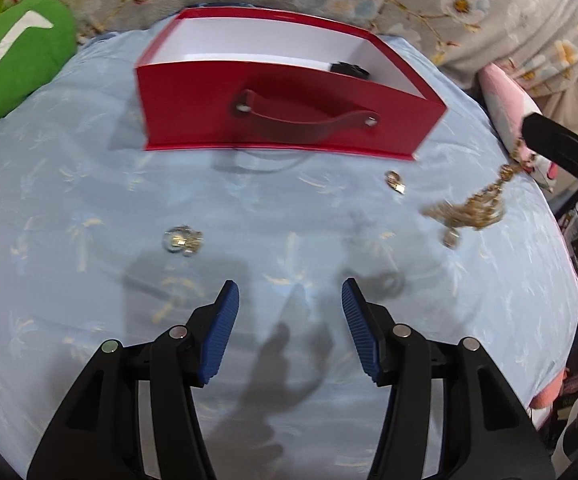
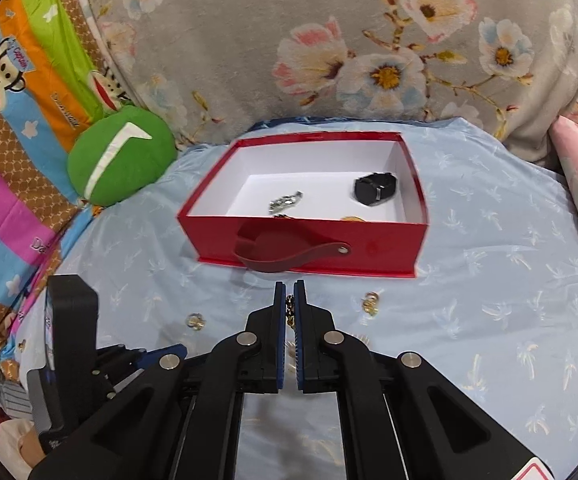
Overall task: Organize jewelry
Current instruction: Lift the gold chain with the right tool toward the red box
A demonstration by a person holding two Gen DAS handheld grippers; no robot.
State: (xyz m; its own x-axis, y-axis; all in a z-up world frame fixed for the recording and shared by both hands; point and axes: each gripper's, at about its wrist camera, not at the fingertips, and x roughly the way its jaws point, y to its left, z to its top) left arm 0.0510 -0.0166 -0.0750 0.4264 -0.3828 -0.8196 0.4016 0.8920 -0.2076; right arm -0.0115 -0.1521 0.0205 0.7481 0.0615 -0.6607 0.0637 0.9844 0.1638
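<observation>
Earrings (image 1: pixel 181 240) lie loose on blue sheet (image 1: pixel 69 280) before red box (image 1: pixel 281 120).

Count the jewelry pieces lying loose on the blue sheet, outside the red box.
2. A silver piece lies on the sheet ahead of the left gripper; a small gold piece lies near the box's right corner. The gold chain hangs from the right gripper, not lying.

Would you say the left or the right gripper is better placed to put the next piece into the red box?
Right: the right gripper already pinches the gold chain, facing the red box; the left gripper is open, empty.
</observation>
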